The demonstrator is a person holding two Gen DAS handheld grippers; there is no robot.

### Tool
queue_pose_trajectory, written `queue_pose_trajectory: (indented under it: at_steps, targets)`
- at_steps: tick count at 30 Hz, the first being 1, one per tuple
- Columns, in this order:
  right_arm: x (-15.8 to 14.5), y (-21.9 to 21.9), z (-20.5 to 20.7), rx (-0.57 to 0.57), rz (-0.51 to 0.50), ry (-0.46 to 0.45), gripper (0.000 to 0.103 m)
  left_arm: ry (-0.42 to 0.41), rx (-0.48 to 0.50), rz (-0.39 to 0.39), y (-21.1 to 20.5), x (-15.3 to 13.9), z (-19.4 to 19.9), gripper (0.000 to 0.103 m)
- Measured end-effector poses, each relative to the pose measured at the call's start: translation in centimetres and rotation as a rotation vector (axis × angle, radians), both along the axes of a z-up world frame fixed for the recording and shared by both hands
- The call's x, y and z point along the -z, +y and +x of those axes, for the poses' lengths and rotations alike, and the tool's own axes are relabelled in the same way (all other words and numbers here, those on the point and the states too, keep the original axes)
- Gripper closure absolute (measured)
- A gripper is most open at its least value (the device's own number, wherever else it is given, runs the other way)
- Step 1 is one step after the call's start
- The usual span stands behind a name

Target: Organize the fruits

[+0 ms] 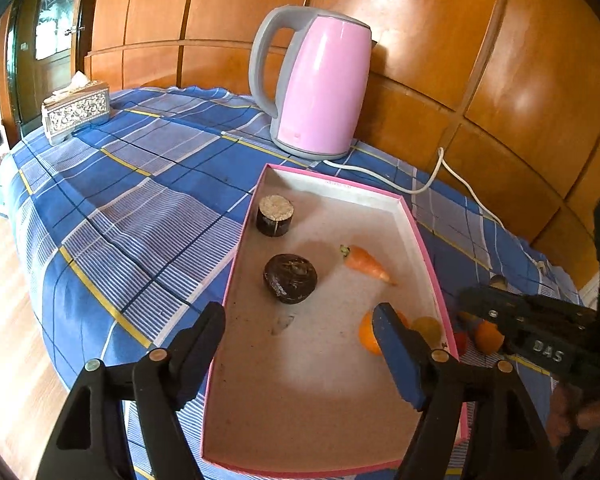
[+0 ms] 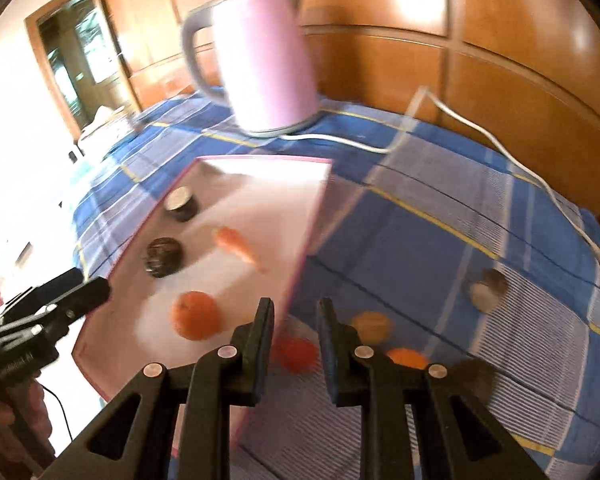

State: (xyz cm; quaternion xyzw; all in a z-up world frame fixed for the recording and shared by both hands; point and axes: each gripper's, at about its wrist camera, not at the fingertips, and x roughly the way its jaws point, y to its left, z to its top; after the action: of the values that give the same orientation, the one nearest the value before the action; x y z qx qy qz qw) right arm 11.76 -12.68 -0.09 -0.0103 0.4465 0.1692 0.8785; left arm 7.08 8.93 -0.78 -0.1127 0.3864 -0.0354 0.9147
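Fruits lie partly inside a pink-rimmed tray (image 1: 236, 264) on the checked tablecloth (image 1: 120, 208): a carrot (image 1: 366, 265) rests mid-tray, long axis running far-left to near-right, leafy end far-left and tip near-right, with an orange (image 2: 196, 315) nearer. A red fruit (image 2: 296, 354) sits on the cloth just right of the tray's rim. Left gripper (image 1: 300, 326) is spread wide and empty above the tray; right gripper (image 2: 294, 312) is parted, empty, over the red fruit.

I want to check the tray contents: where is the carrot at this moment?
The carrot lies inside the pink tray, toward its far right part in the left wrist view, right of the dark round fruit and beyond the orange.
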Motion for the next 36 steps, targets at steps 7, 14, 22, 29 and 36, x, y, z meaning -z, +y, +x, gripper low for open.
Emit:
queue_pose_trajectory:
  at_steps: [7,14,22,29,36]
  targets:
    - [-0.2,2.9,1.7,-0.023,0.016,0.004,0.081,0.013,-0.017,0.002,0.5,0.6,0.4,0.027]
    - [-0.4,4.3,4.1,0.001,0.075,0.022,0.071,0.030,-0.036,0.000,1.1,1.1,0.6,0.026]
    - [1.0,3.8,3.4,0.026,0.062,0.048,0.067,0.031,-0.045,-0.005,1.2,1.1,0.6,0.026]
    - [1.4,3.4,3.2,0.030,0.076,0.046,0.067,0.018,-0.051,0.001,1.3,0.7,0.6,0.026]
    - [1.3,3.5,2.2,0.026,0.075,0.038,0.053,0.005,-0.055,0.003,1.4,0.3,0.5,0.026]
